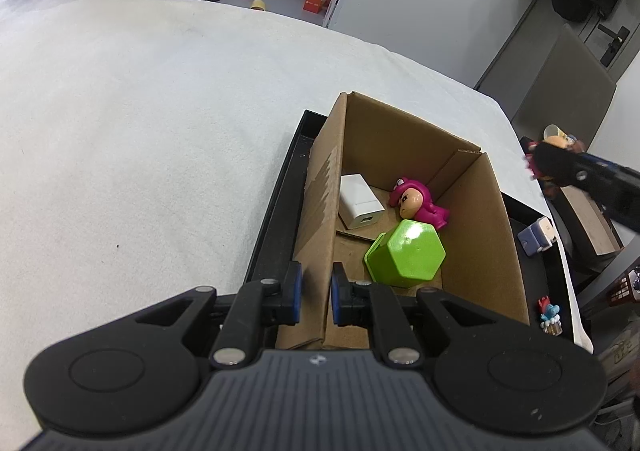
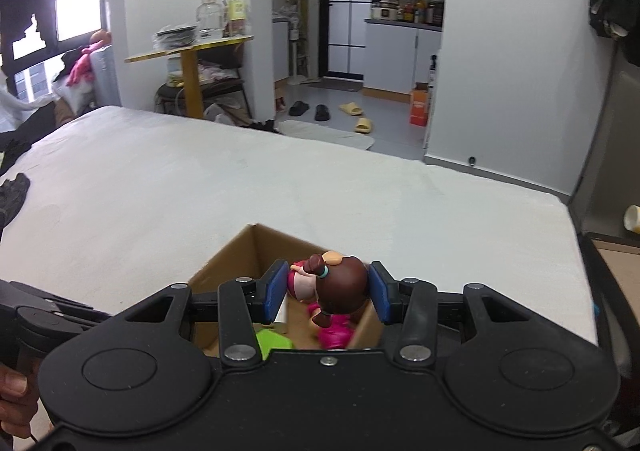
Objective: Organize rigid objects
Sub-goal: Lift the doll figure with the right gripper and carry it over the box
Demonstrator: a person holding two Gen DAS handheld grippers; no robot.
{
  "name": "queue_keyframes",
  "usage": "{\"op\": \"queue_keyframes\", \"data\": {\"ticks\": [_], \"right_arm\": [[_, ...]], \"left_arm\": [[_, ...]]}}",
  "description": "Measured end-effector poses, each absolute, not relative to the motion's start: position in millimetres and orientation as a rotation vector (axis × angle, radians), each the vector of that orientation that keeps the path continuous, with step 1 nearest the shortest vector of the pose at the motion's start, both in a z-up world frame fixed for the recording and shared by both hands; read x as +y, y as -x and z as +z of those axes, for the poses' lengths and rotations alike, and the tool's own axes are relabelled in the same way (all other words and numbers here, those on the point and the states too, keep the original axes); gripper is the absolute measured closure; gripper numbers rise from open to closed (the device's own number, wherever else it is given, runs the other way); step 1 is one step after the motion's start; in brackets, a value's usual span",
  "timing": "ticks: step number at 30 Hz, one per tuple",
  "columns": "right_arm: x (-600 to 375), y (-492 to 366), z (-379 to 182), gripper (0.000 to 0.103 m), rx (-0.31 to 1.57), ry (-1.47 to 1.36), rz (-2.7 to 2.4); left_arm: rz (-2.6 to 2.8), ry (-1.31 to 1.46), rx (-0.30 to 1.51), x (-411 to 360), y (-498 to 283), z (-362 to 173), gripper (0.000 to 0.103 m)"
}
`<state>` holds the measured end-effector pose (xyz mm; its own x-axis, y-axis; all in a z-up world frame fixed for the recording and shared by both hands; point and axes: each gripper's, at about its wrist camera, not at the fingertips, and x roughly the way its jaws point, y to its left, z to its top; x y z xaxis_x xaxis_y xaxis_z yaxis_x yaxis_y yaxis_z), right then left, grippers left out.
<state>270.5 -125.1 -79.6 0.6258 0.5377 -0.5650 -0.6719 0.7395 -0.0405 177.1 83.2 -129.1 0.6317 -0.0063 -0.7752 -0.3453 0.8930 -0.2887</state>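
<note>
An open cardboard box [image 1: 472,211] stands in a black tray [image 1: 276,219] on a white padded surface [image 1: 140,131]. Inside it lie a white charger [image 1: 360,207], a pink figurine [image 1: 416,205] and a green hexagonal container [image 1: 408,255]. My left gripper [image 1: 316,291] is shut on the box's left wall near the front corner. My right gripper [image 2: 328,291] is shut on a brown-haired doll figurine [image 2: 344,283] and holds it over the box's [image 2: 240,255] right side. The pink figurine [image 2: 336,331] and the green container [image 2: 276,341] show below it.
To the right of the box, a small purple-and-white cube [image 1: 538,237] and a small blue figure [image 1: 550,315] lie in the tray. A paper cup [image 2: 634,217] sits past the surface's right edge. A person's hand [image 2: 16,399] shows at lower left.
</note>
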Motion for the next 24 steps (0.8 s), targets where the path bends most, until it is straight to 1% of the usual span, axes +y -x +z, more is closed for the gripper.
{"op": "queue_keyframes", "data": {"ticks": [9,24], "right_arm": [[-95.7,-254.3,-98.0,0.06,0.539,0.253,0.821],[-79.8,-261.8,-128.6,0.059,0.597,0.232,0.853]], "left_arm": [[0.191,0.455,0.871,87.2,-176.1,-130.3,0.09],[0.187,0.473,0.867,89.0,-175.5,-131.3,0.09]]}}
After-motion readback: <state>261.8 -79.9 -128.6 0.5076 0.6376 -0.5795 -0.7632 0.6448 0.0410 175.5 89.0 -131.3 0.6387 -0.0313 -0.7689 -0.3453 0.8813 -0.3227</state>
